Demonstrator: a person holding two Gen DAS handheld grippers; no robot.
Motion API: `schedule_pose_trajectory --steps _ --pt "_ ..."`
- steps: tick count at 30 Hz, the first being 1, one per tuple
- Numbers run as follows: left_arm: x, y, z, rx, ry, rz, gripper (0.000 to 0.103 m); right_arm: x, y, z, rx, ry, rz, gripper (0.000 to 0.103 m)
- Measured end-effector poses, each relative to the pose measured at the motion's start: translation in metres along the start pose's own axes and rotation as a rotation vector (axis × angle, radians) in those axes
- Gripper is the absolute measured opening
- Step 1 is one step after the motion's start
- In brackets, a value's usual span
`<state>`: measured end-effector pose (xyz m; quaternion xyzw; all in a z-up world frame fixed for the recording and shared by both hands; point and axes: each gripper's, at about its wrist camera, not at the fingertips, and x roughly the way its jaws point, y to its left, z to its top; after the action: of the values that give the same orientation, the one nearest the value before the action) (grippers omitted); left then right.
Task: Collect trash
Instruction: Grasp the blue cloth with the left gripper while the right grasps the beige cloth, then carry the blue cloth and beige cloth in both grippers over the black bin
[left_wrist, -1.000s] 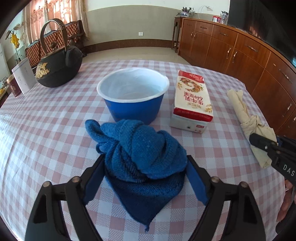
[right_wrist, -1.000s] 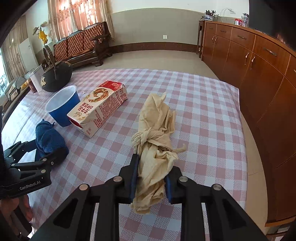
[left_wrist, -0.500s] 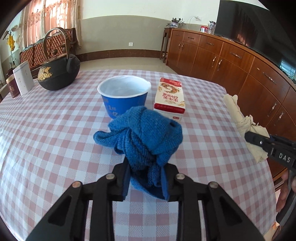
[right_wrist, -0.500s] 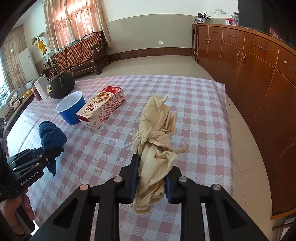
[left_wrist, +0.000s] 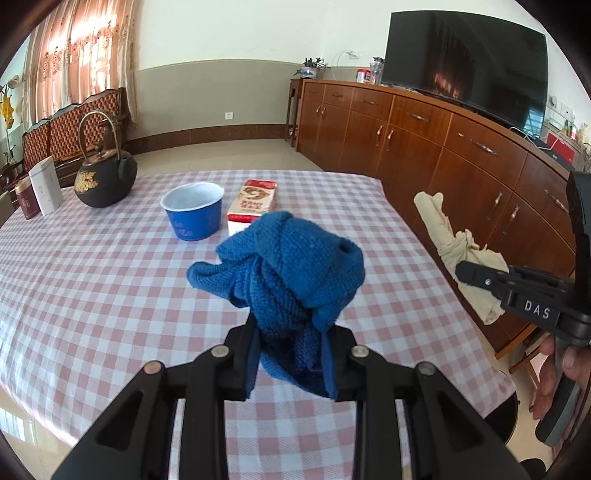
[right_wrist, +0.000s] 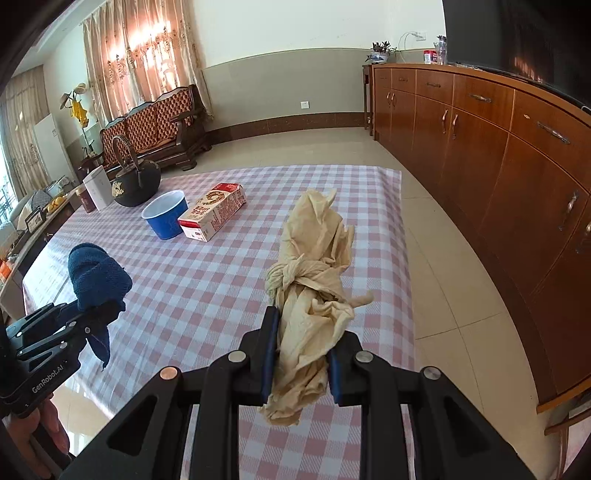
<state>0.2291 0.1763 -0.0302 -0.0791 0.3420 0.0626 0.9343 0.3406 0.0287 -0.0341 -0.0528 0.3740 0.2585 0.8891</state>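
Observation:
My left gripper (left_wrist: 291, 363) is shut on a knotted blue knit cloth (left_wrist: 291, 266) and holds it above the checked table (left_wrist: 92, 295). In the right wrist view that same blue cloth (right_wrist: 98, 277) hangs at the left, clear of the table. My right gripper (right_wrist: 301, 363) is shut on a knotted beige cloth (right_wrist: 314, 266), also lifted; from the left wrist view the beige cloth (left_wrist: 454, 236) sticks out at the right. A blue cup with a white lining (left_wrist: 192, 212) and a red-and-white milk carton (left_wrist: 253, 205) lie further back on the table.
A black iron kettle (left_wrist: 105, 177) and two small boxes (left_wrist: 38, 192) stand at the table's far left. A long wooden sideboard (right_wrist: 498, 147) with a dark TV (left_wrist: 465, 70) runs along the right. The table's right edge (right_wrist: 400, 229) drops to a tiled floor.
The left gripper closed on the blue cloth and lifted it off the table. Both grippers pulled back and upward with their cloths; the cup and carton look farther away.

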Motion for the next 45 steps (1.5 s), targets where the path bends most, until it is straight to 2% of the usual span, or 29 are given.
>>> schedule_pose_trajectory --steps 11,27,35,45 --pt "-0.032 -0.073 -0.020 0.090 -0.019 -0.102 0.029 -0.075 -0.022 -0.041 0.024 -0.044 -0.063 0.025" --pt "-0.057 -0.168 -0.035 0.218 -0.048 -0.269 0.029 -0.173 -0.106 -0.098 0.160 -0.096 -0.226 0.025" --pt "-0.056 -0.216 -0.046 0.283 -0.026 -0.343 0.029 -0.207 -0.155 -0.130 0.229 -0.093 -0.293 0.025" --pt "-0.050 -0.279 -0.065 0.362 0.013 -0.422 0.029 -0.229 -0.202 -0.170 0.308 -0.073 -0.357 0.025"
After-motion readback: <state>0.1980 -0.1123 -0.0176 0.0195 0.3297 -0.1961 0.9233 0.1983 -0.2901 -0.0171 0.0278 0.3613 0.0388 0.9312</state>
